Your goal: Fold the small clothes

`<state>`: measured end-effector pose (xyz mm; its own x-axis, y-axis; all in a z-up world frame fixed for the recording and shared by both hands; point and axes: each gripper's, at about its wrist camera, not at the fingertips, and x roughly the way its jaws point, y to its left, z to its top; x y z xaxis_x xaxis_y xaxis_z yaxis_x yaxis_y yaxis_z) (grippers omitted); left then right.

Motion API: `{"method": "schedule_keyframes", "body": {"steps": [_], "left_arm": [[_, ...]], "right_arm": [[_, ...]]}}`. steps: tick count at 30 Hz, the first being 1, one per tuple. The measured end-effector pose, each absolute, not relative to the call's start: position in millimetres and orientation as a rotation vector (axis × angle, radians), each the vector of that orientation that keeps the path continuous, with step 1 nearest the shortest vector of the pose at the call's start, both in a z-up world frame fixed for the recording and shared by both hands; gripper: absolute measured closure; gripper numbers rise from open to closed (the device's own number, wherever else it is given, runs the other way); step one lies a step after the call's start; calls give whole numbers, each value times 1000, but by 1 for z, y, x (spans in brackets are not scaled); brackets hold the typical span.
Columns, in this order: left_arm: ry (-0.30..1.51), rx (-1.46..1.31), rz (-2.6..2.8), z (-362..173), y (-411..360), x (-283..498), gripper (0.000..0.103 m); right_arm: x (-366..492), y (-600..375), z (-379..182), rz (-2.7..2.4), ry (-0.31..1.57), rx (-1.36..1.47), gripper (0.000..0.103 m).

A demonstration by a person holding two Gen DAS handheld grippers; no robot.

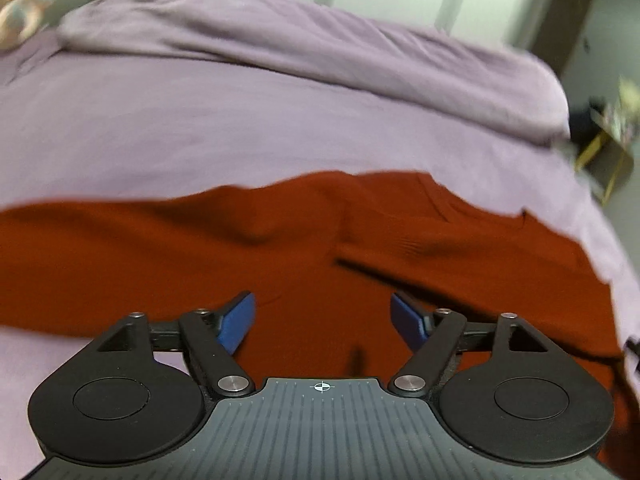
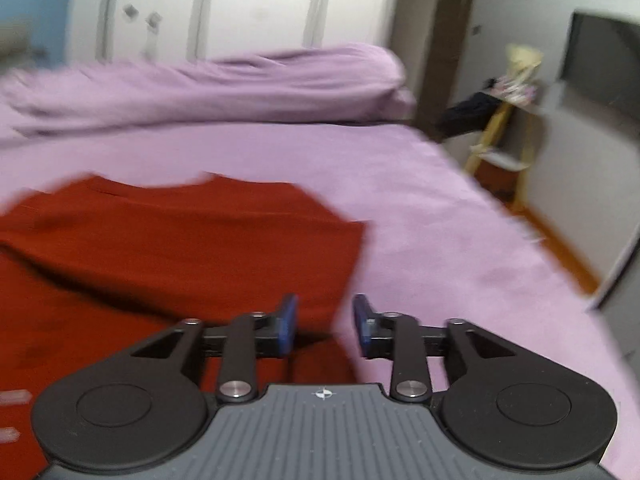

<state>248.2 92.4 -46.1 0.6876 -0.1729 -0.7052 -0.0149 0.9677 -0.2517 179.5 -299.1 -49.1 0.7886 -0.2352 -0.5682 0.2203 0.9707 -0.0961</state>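
Note:
A rust-red garment (image 1: pixel 280 248) lies spread across the lilac bed sheet (image 1: pixel 200 128), with a sleeve folded over its right part. My left gripper (image 1: pixel 322 320) hovers above its middle, blue pads wide apart, nothing between them. In the right wrist view the same red garment (image 2: pixel 180 248) fills the left half. My right gripper (image 2: pixel 324 326) stands over the garment's right edge, its blue pads partly apart and gripping nothing.
A rumpled lilac duvet (image 1: pixel 320 48) is heaped along the far side of the bed. Past the bed's right edge stands a small wooden stand (image 2: pixel 504 128) with dark cloth and clutter. White wardrobe doors (image 2: pixel 240 4) line the back wall.

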Motion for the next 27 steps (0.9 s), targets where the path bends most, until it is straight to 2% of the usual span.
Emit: {"method": "schedule_keyframes", "body": {"steps": [1, 6, 9, 12, 18, 19, 20, 22, 23, 27], "left_arm": [[795, -278, -75, -46, 109, 238, 22], [766, -443, 142, -60, 208, 199, 22], [733, -644, 261, -78, 269, 182, 31], [686, -870, 316, -97, 319, 169, 52], [562, -1102, 360, -114, 368, 171, 59], [555, -1136, 369, -117, 375, 173, 68], [552, -1165, 378, -121, 378, 175, 72], [545, -1228, 382, -129, 384, 178, 89], [548, -1255, 381, -133, 388, 179, 93], [533, -1319, 372, -141, 401, 173, 94]], "right_arm": [[169, -291, -47, -180, 620, 22, 59], [136, -258, -50, -55, 641, 145, 58], [132, -247, -54, -50, 678, 171, 58], [132, -244, -54, -57, 704, 197, 58], [132, -243, -57, -74, 739, 230, 58], [132, -242, -58, -73, 744, 235, 58], [131, -241, -59, -71, 750, 239, 58], [132, -237, -63, -73, 762, 236, 59], [132, -236, -65, -76, 769, 233, 60], [134, -235, -71, -87, 782, 223, 62]]}}
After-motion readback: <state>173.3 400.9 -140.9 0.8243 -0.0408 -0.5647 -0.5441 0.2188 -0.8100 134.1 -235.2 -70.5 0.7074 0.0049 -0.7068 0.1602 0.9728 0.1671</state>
